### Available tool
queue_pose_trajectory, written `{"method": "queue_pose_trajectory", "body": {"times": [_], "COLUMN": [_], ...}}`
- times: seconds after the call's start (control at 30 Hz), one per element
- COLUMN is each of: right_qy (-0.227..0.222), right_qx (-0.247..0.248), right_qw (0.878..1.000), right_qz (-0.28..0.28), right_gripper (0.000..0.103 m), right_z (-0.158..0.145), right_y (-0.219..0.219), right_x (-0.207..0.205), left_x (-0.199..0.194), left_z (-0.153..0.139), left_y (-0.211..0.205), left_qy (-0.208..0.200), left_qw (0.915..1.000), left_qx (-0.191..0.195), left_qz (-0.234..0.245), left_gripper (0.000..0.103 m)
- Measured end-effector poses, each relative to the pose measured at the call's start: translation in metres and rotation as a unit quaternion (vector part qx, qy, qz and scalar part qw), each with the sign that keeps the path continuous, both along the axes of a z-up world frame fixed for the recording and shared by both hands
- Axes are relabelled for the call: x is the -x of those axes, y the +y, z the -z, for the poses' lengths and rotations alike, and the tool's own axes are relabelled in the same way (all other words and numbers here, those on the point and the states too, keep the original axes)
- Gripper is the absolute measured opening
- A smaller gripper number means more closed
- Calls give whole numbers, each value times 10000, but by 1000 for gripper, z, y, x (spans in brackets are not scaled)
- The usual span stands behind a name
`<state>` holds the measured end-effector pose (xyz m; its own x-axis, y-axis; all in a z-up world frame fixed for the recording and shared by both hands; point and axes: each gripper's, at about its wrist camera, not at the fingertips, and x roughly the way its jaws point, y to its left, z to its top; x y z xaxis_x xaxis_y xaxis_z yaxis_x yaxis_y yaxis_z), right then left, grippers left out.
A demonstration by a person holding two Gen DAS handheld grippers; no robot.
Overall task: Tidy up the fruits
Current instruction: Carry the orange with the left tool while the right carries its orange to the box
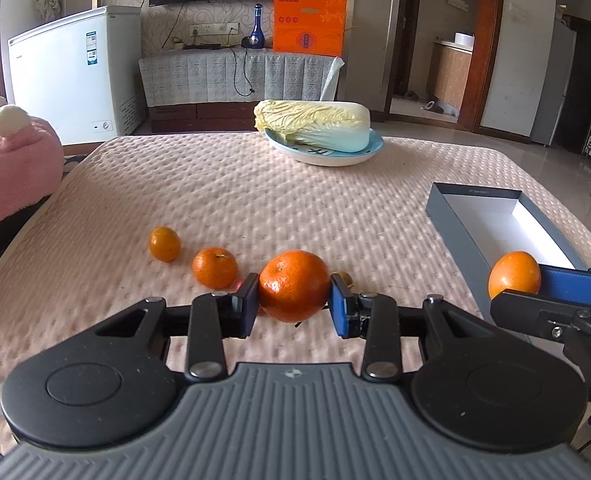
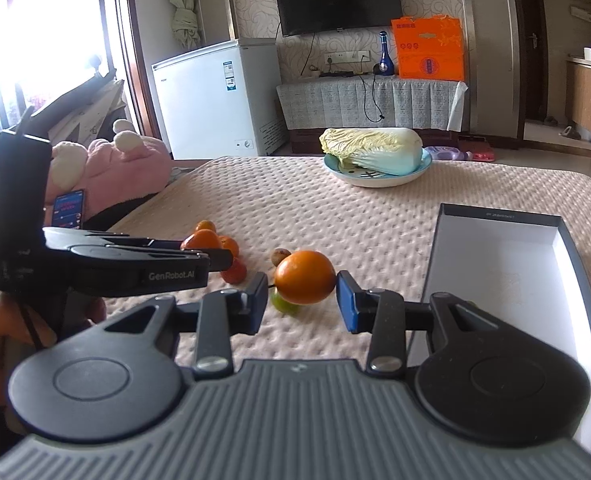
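Observation:
My left gripper (image 1: 294, 300) is shut on a large mandarin (image 1: 293, 286), held just above the pink bedspread. Two smaller mandarins (image 1: 214, 267) (image 1: 164, 243) lie to its left. In the right wrist view my right gripper (image 2: 302, 300) is shut on a smooth orange (image 2: 305, 278), lifted over a green fruit (image 2: 285, 305). A brown fruit (image 2: 280, 256) and a red one (image 2: 234, 271) lie behind it. The open grey box (image 2: 495, 214), white inside, sits to the right. The left wrist view shows the right gripper (image 1: 517, 290) with its orange (image 1: 514, 274) by the box's near corner (image 1: 451, 216).
A napa cabbage (image 1: 315, 126) lies on a blue-rimmed plate (image 1: 323, 158) at the far side of the bed. A pink plush toy (image 1: 11, 168) sits at the left edge. A white freezer (image 1: 71, 72) and a covered TV stand (image 1: 235, 76) stand beyond.

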<state>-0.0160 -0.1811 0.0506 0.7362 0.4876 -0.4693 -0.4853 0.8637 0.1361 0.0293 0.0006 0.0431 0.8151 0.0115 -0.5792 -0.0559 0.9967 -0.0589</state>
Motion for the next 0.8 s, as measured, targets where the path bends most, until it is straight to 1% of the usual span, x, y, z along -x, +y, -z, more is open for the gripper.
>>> {"method": "queue_pose_trajectory", "body": {"times": [0.27,0.8], "right_qy": [-49,-56], "right_qx": [-94,-125], "right_qw": [9999,9987], "right_qz": [130,487], "right_gripper": [40,40], "right_z": [-4,-3], "right_y": [-19,-66], "right_x": [5,10], "left_x": [-4,-15], "left_z": [0,1], "left_y": [-26,-70], "left_qy": [-31,-51], "left_qw": [9997,9982], "left_qx": [-49,3], "left_qz": [220,595], "left_gripper": [42,42]}}
